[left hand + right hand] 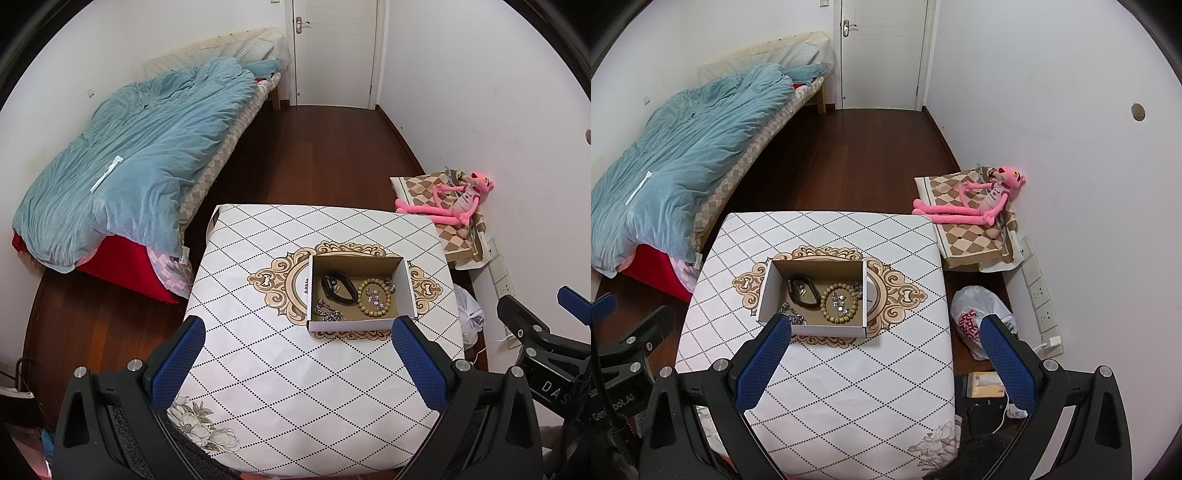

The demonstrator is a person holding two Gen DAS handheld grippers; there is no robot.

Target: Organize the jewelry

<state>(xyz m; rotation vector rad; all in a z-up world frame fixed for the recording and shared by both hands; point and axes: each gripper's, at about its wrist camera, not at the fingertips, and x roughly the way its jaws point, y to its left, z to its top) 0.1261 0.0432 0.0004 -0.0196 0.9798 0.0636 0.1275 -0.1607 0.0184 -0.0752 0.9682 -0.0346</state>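
Hovering near table edge: left gripper [297,354] and right gripper [884,356] spread wide, empty. Jewelry in cardboard box [356,326] at table centre. Risk: chain, possibly tangled, dragging neighbouring pieces out.

Open cardboard box [402,284] of mixed jewelry [373,297]

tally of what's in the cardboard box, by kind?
Inside the cardboard box:
Black band: 1
Wooden bead bracelet: 1
Silver chain: 1
Cluster of small silver pieces: 1, pieces too small to count
Total: 4
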